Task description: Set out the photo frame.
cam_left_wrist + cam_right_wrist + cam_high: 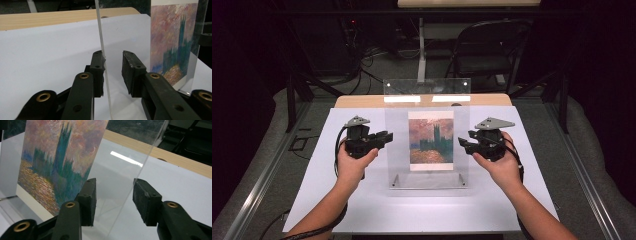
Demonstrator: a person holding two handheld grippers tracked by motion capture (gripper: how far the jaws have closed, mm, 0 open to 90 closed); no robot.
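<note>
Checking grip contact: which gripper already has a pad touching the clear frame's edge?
The left gripper. One pad sits against the clear frame's edge, the other pad apart. The right gripper straddles its edge, which runs close by one pad; contact there is unclear.

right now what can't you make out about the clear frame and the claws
- Left claw: the clear frame edge stands between the pads; whether both press it, the left gripper view leaves unclear.
- Right claw: same doubt in the right gripper view.
- Frame's foot: too small in the high view to tell its fastening.
</note>
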